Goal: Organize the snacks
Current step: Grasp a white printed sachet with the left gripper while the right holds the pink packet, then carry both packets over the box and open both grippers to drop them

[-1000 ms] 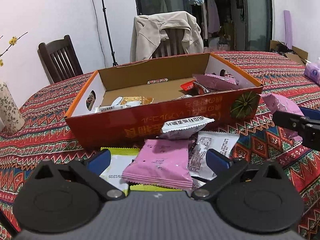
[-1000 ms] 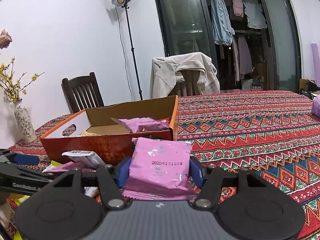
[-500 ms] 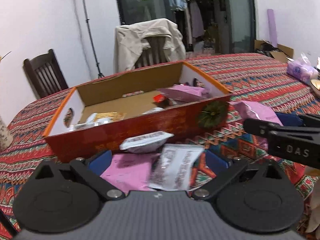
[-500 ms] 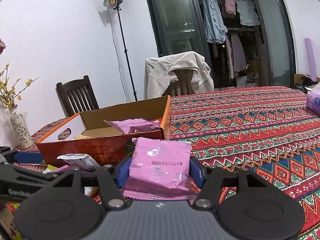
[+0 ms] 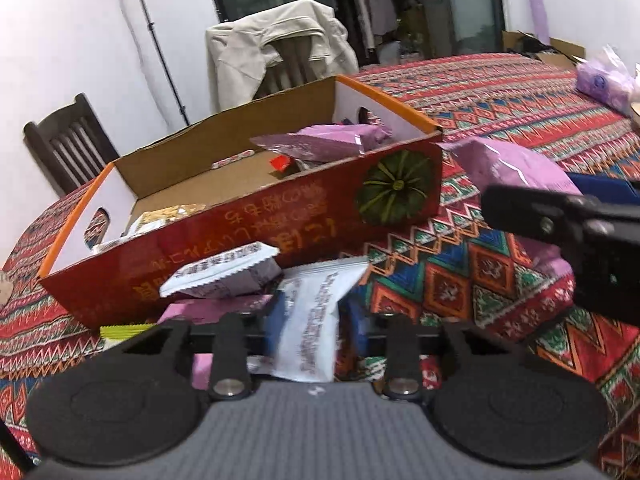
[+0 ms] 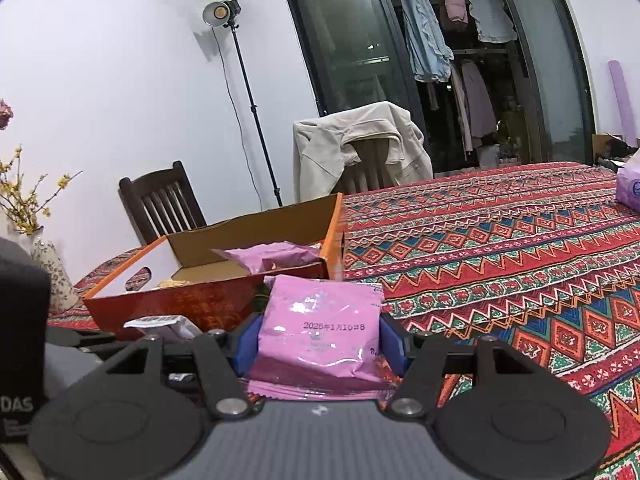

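An open red cardboard box (image 5: 256, 224) holds several snack packets, among them a pink one (image 5: 332, 142). My left gripper (image 5: 316, 320) is shut on a white snack packet (image 5: 316, 320) just in front of the box. Another white packet (image 5: 224, 270) and a pink one (image 5: 208, 312) lie below it. My right gripper (image 6: 318, 336) is shut on a pink snack packet (image 6: 318, 328) to the right of the box (image 6: 208, 300). That packet also shows in the left wrist view (image 5: 508, 168).
The table has a red patterned cloth (image 6: 500, 248). A wooden chair (image 6: 164, 204) and a chair with a beige jacket (image 6: 360, 148) stand behind it. A vase (image 6: 52, 276) stands at the left. A purple tissue pack (image 5: 604, 84) lies at the far right.
My left gripper has closed on the white packet and lifted it, tilting to the right. My right gripper still holds the pink packet and has drifted slightly.
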